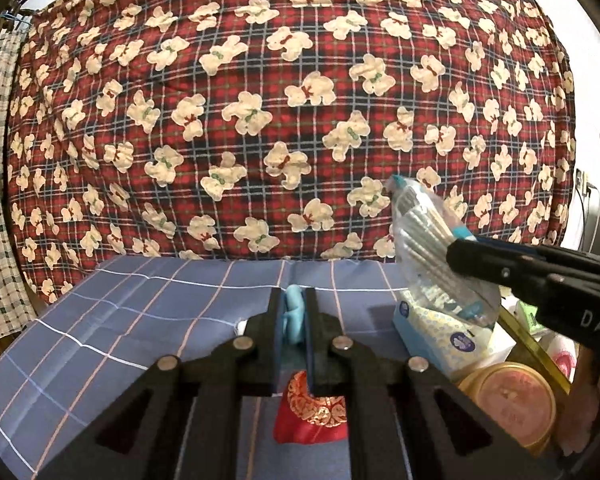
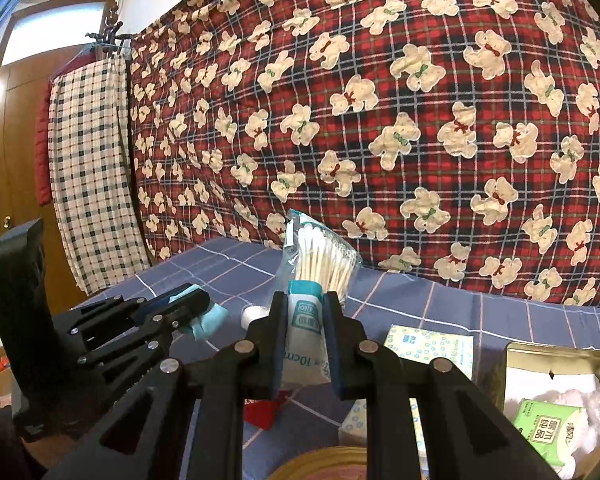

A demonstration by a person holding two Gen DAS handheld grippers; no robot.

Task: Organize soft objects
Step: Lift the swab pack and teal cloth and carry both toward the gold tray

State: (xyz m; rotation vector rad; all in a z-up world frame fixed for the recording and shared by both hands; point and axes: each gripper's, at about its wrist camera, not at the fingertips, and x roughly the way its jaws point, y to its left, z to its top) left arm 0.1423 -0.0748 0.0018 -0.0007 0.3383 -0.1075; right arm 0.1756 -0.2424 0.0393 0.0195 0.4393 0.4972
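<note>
Left gripper (image 1: 292, 312) pinches a small light-blue soft item (image 1: 293, 314) between its pressed-in fingers, held above the blue checked tablecloth (image 1: 140, 300) near the far edge of the table, with a red embroidered pouch (image 1: 312, 412) lying below it. Right gripper (image 2: 305, 320) clamps a clear bag of cotton swabs (image 2: 320, 260) upright, in the air above a tissue pack (image 2: 428, 346) and beside an open gold tin (image 2: 556, 364) holding a green tissue packet (image 2: 548, 428) toward the table's right side.
</note>
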